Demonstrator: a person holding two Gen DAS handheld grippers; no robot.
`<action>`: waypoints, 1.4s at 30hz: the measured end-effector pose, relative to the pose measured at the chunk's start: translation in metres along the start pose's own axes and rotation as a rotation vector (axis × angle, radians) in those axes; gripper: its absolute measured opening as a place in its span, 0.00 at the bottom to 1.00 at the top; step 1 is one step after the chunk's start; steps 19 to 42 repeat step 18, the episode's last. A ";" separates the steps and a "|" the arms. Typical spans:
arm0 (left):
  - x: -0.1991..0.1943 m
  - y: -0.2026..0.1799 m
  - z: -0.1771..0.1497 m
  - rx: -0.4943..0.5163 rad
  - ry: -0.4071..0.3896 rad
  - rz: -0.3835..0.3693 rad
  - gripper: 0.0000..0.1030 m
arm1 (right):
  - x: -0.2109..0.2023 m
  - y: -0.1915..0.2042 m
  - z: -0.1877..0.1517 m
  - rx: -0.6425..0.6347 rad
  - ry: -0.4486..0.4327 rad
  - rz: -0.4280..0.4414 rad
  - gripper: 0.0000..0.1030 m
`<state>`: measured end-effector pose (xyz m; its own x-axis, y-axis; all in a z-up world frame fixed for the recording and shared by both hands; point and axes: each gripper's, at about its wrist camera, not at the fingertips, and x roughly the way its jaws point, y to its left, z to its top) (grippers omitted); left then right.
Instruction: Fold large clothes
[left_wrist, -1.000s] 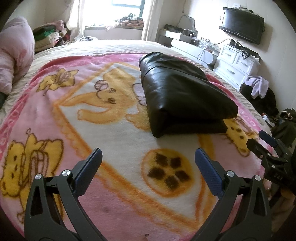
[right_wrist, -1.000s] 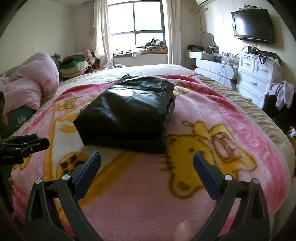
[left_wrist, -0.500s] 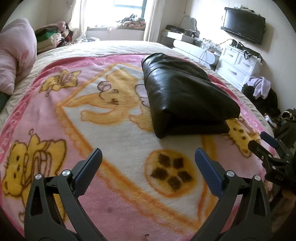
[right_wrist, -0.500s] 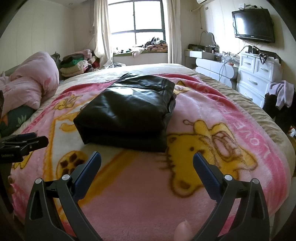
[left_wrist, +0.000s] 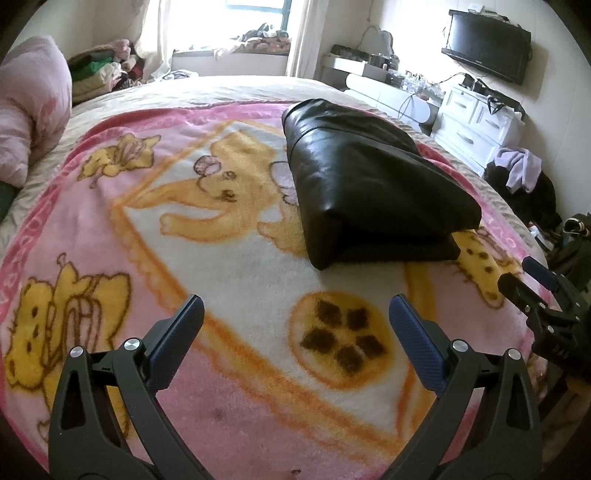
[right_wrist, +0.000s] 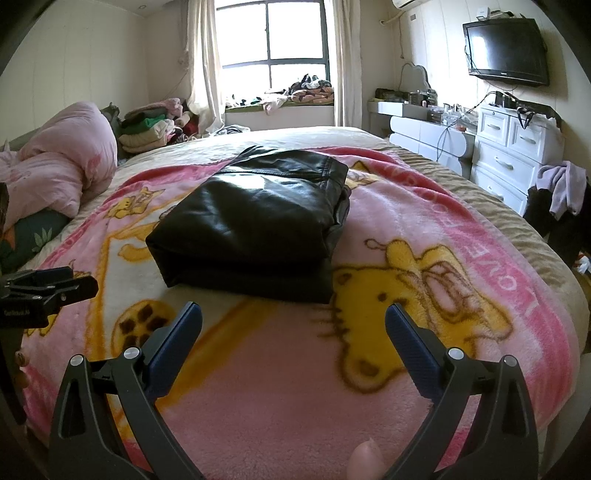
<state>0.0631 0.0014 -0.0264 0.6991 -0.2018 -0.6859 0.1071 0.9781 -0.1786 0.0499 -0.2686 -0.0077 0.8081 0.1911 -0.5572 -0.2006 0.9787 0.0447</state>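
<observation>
The black leather jacket (right_wrist: 255, 218) sits folded into a thick bundle mid-bed on the pink cartoon blanket (right_wrist: 424, 229), long axis running away toward the window. Both grippers hover short of it, empty, jaws spread wide. From the left gripper (left_wrist: 295, 325) it lies ahead and to the right; from the right gripper (right_wrist: 293, 328), ahead and slightly left, which looks nearer.

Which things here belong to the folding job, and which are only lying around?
Job: black leather garment, folded on the blanket; left gripper and right gripper, both open.

Lying around: pink duvet, clothes pile, dresser, television.
</observation>
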 end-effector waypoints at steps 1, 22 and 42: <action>0.000 0.000 0.000 0.001 0.003 -0.003 0.91 | 0.000 -0.001 0.000 0.002 0.000 0.001 0.96; -0.003 0.150 0.035 -0.187 0.075 0.212 0.91 | -0.095 -0.287 -0.011 0.552 -0.007 -0.648 0.96; -0.003 0.150 0.035 -0.187 0.075 0.212 0.91 | -0.095 -0.287 -0.011 0.552 -0.007 -0.648 0.96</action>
